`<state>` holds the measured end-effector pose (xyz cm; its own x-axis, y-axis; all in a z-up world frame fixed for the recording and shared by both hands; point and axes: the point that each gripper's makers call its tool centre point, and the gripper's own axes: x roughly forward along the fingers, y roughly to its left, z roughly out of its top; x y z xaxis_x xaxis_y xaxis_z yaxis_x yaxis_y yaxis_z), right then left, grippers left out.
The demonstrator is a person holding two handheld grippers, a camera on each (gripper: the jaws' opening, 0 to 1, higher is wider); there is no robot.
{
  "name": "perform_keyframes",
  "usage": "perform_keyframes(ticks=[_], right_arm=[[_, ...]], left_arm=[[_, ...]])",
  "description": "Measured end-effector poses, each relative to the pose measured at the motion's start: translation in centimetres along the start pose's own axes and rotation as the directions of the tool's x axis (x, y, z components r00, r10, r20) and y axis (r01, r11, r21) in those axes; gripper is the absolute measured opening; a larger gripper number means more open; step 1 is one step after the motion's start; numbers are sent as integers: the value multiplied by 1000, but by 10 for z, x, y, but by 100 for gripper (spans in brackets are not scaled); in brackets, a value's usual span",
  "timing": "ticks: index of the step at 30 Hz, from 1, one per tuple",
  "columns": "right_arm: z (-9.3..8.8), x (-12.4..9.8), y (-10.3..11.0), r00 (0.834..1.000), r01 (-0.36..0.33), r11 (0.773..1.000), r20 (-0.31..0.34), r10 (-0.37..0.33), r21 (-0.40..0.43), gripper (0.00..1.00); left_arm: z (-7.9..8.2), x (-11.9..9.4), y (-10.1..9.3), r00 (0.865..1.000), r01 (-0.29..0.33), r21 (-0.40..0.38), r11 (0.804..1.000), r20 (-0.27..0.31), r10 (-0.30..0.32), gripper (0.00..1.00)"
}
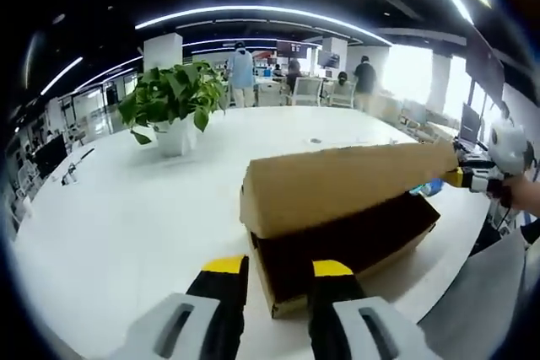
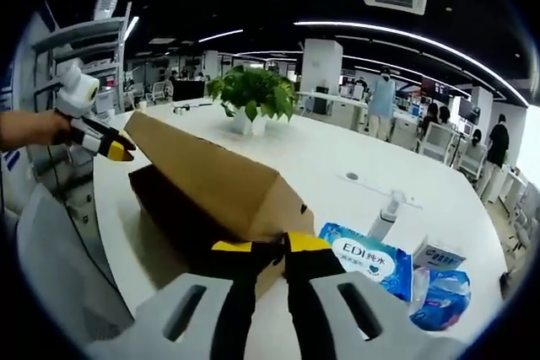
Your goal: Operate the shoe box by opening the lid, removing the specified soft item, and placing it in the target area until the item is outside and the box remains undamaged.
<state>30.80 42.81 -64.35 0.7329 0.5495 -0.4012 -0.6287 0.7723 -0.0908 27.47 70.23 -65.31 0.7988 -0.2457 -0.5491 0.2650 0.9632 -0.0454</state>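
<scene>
White table [image 1: 126,208] carries everything. In left gripper view, L to R: potted plant [image 1: 173,103] far-left on the table, well apart from the box [image 1: 354,246]; people and desks behind it in the bkgd; the brown cardboard box sits just beyond the left gripper [image 1: 279,269], near the table's near edge. Its lid [image 1: 337,183] is raised, tilted, hinged along the far long side, dark inside showing beneath; contents can't be made out. The box's long axis runs from near-left to far-right in this view. At the lid's far-right end the right gripper [image 1: 460,177] has its yellow tips at the lid corner; whether it pinches the lid can't be told. Left gripper jaws narrowly apart, holding nothing, nothing between them and the box.

In right gripper view, L to R: shelving at far left, the left gripper [image 2: 118,149] with a hand at the lid's [image 2: 211,179] far end, plant [image 2: 253,94] beyond. The right gripper [image 2: 261,246] meets the lid's near corner, jaws nearly together. Right of the box [image 2: 169,208]: blue pack [image 2: 371,259] reading "EDI", spray bottle [image 2: 388,208] behind it, small white carton [image 2: 439,255], blue pouch [image 2: 443,301].
</scene>
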Motion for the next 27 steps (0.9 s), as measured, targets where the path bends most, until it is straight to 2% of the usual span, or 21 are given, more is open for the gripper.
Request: perform_keyframes(ticks=[6, 11, 18, 27], right_arm=[[-13, -1, 6, 999, -20, 1000, -27, 19, -22, 13], [-18, -2, 13, 998, -48, 997, -30, 47, -61, 17], [-22, -3, 18, 997, -78, 994, -33, 76, -72, 21], [-28, -4, 27, 993, -112, 989, -48, 108, -94, 26]], left_arm=[[-2, 1, -2, 1000, 11, 21, 1000, -6, -11, 30], [-5, 2, -6, 1000, 26, 31, 999, -18, -25, 30], [-6, 1, -8, 999, 32, 52, 998, -22, -31, 31], [-15, 0, -13, 998, 51, 101, 994, -45, -46, 34]])
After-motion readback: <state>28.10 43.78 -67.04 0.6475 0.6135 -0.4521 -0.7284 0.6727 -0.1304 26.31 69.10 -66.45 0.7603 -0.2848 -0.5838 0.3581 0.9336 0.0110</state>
